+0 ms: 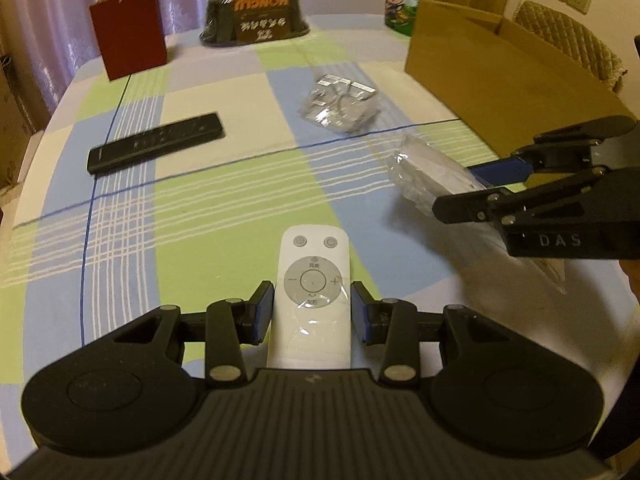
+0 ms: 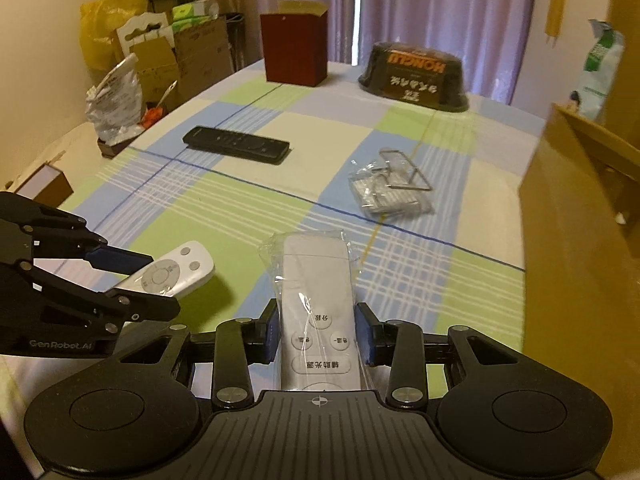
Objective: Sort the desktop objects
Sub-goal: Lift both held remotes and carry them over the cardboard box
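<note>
Through the left wrist camera, my left gripper [image 1: 312,312] has its jaws on either side of the white remote [image 1: 311,296], pads at its flanks; whether they press it yet I cannot tell. Ahead and left lies the black remote [image 1: 156,143]; ahead and right, a bag of metal clips [image 1: 340,106] and the cardboard box [image 1: 500,84].

Through the right wrist camera, my right gripper [image 2: 318,334] is clamped on the bagged remote [image 2: 316,304], its far end reaching forward over the checked tablecloth [image 2: 240,216]. I judge this the pick-up step for both remotes; next I'd carry each to the box at far right. Curtains and stacked cartons stand beyond the table.
</note>
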`<state>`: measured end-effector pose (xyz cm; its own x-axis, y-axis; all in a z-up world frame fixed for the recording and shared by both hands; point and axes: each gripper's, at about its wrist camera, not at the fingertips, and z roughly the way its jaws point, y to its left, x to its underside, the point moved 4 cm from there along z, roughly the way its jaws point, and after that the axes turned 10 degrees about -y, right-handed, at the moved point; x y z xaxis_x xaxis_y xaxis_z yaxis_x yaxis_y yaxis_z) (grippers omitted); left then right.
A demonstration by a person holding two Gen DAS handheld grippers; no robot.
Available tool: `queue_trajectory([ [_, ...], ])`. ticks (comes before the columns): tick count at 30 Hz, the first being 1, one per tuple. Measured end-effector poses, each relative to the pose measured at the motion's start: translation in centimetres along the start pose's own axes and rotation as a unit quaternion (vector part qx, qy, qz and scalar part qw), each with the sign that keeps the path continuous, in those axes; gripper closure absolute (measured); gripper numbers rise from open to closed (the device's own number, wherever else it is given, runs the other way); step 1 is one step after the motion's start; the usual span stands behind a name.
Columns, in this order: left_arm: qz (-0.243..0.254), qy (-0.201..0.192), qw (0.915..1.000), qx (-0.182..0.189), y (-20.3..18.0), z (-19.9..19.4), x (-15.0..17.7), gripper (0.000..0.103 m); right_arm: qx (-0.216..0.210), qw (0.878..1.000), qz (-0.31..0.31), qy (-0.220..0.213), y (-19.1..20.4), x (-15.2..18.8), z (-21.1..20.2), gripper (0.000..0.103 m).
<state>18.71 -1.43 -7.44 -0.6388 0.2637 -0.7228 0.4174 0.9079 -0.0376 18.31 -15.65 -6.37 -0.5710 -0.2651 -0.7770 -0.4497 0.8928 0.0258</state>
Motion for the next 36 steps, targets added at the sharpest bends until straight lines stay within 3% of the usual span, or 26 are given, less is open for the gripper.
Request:
queue_trajectory([
  [19, 0.026, -0.037, 0.999, 0.003, -5.8, -6.7, -3.3, 0.068, 0.025, 0.998, 0.019, -0.055, -0.7, -1.2, -9.4, 0.066],
  [36, 0.049, -0.06, 0.9965, 0.03, -10.5, -6.8, -7.1, 0.068, 0.064, 0.992, 0.035, -0.098, -5.7, -3.1, -14.0, 0.066],
])
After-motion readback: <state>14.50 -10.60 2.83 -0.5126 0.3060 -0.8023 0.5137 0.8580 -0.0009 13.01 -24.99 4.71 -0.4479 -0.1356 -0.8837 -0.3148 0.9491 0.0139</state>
